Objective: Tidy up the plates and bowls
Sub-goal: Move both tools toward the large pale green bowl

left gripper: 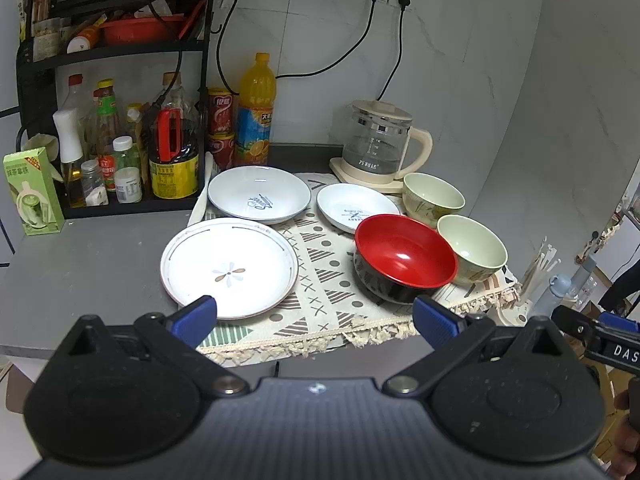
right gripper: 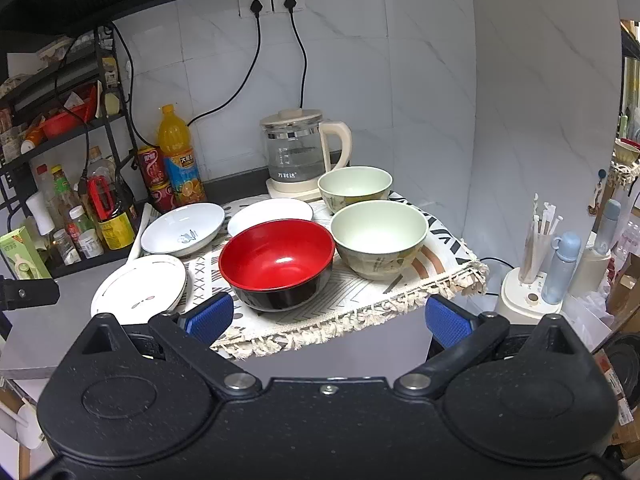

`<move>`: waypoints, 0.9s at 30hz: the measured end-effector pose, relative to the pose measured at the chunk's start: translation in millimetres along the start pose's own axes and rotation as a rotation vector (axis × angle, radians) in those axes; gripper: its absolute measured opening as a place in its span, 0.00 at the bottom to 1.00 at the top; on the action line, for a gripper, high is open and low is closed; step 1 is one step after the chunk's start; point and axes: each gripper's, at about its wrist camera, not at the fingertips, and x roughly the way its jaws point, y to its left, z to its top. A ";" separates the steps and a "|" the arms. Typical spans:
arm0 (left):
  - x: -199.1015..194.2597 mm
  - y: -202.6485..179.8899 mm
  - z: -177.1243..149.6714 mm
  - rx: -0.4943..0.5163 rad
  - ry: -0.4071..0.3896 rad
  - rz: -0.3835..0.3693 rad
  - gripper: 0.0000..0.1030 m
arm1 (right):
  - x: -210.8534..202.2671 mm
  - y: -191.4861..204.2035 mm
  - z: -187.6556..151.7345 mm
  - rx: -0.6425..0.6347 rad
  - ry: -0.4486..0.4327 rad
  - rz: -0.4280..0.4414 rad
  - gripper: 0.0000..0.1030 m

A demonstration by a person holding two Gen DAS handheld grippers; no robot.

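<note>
On a patterned cloth (left gripper: 320, 280) lie three white plates: a flower plate (left gripper: 229, 266) at the front left, a deeper plate (left gripper: 259, 193) behind it, and a small plate (left gripper: 357, 207). A red and black bowl (left gripper: 404, 260) and two pale green bowls (left gripper: 472, 249) (left gripper: 433, 196) stand to the right. My left gripper (left gripper: 316, 316) is open and empty, just before the counter's front edge. My right gripper (right gripper: 328, 316) is open and empty, in front of the red bowl (right gripper: 277, 262). The green bowls (right gripper: 379, 236) (right gripper: 355, 186) sit behind it.
A glass kettle (left gripper: 378, 142) stands at the back by the wall. An orange juice bottle (left gripper: 256, 110), red cans (left gripper: 220, 114) and a black rack of sauce bottles (left gripper: 120, 152) fill the left back. A blender base with straws (right gripper: 528, 276) stands right of the counter.
</note>
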 end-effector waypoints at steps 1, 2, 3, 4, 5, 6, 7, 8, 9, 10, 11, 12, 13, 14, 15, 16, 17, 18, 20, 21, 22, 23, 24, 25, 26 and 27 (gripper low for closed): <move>0.0 -0.1 -0.4 -0.001 0.000 0.001 1.00 | 0.3 0.0 0.4 0.002 0.001 0.001 1.00; 0.9 0.5 0.1 -0.002 0.002 0.002 1.00 | 1.1 -0.3 1.0 0.003 0.002 0.002 1.00; 2.1 1.0 -0.2 -0.003 0.004 0.003 1.00 | 1.3 -0.4 1.2 0.002 0.004 0.002 1.00; 3.9 1.3 -0.2 -0.004 0.008 0.004 1.00 | 1.6 -0.9 1.0 0.001 0.004 0.003 1.00; 6.0 1.3 0.1 -0.006 0.012 0.005 1.00 | 2.4 -1.1 1.4 0.003 0.006 0.006 1.00; 8.0 1.5 0.8 -0.008 0.014 0.005 1.00 | 3.7 -2.1 1.6 0.006 0.011 0.008 1.00; 10.0 1.1 1.3 -0.009 0.015 0.003 1.00 | 6.1 -2.9 2.1 0.009 0.015 0.007 1.00; 12.7 1.1 2.1 -0.008 0.016 0.000 1.00 | 8.7 -4.0 2.7 0.012 0.019 -0.001 1.00; 15.7 0.6 3.0 -0.006 0.017 0.000 1.00 | 10.4 -4.9 3.4 0.012 0.017 -0.014 1.00; 19.1 -1.0 3.6 -0.004 0.017 0.006 1.00 | 11.4 -5.7 4.3 0.012 0.006 -0.029 1.00; 22.7 -2.0 4.9 -0.002 0.017 0.006 1.00 | 12.6 -6.8 4.8 0.013 -0.004 -0.035 1.00; 26.8 -2.5 6.3 0.001 0.016 -0.004 1.00 | 14.2 -8.3 6.5 0.012 -0.009 -0.035 1.00; 31.2 -3.5 7.8 0.003 0.017 -0.012 1.00 | 16.4 -10.1 7.7 0.011 -0.012 -0.037 1.00; 35.9 -4.7 9.0 0.004 0.020 -0.013 1.00 | 19.2 -11.9 8.8 0.009 -0.013 -0.041 1.00; 41.2 -6.0 10.9 0.004 0.028 -0.012 1.00 | 22.8 -14.0 10.5 0.008 -0.009 -0.047 1.00; 46.2 -7.6 13.5 0.000 0.037 -0.013 1.00 | 26.2 -16.2 12.4 0.011 -0.002 -0.053 1.00; 49.8 -8.8 16.2 -0.004 0.041 -0.019 1.00 | 29.3 -18.6 14.4 0.017 0.003 -0.055 1.00; 52.9 -10.1 19.1 -0.006 0.038 -0.026 1.00 | 31.8 -20.5 16.0 0.023 0.005 -0.054 1.00; 59.6 -14.1 24.7 -0.005 0.031 -0.028 1.00 | 37.0 -24.0 18.7 0.026 0.005 -0.045 1.00; 63.5 -16.2 27.8 -0.004 0.031 -0.029 1.00 | 40.4 -24.9 19.5 0.025 0.008 -0.042 1.00; 68.0 -19.1 31.1 -0.004 0.033 -0.029 1.00 | 45.0 -26.1 20.8 0.026 0.018 -0.041 1.00; 71.7 -21.1 34.9 -0.005 0.034 -0.033 1.00 | 49.5 -27.7 22.2 0.034 0.028 -0.041 1.00; 75.6 -22.9 38.6 -0.003 0.033 -0.039 1.00 | 53.2 -29.3 23.8 0.046 0.034 -0.040 1.00; 79.5 -25.2 41.9 0.002 0.032 -0.042 1.00 | 56.2 -31.1 24.9 0.054 0.037 -0.037 1.00; 83.5 -27.3 44.7 0.007 0.031 -0.043 1.00 | 60.0 -32.7 26.4 0.057 0.040 -0.035 1.00; 88.0 -29.0 47.5 0.009 0.033 -0.042 1.00 | 63.4 -34.0 27.8 0.056 0.042 -0.036 1.00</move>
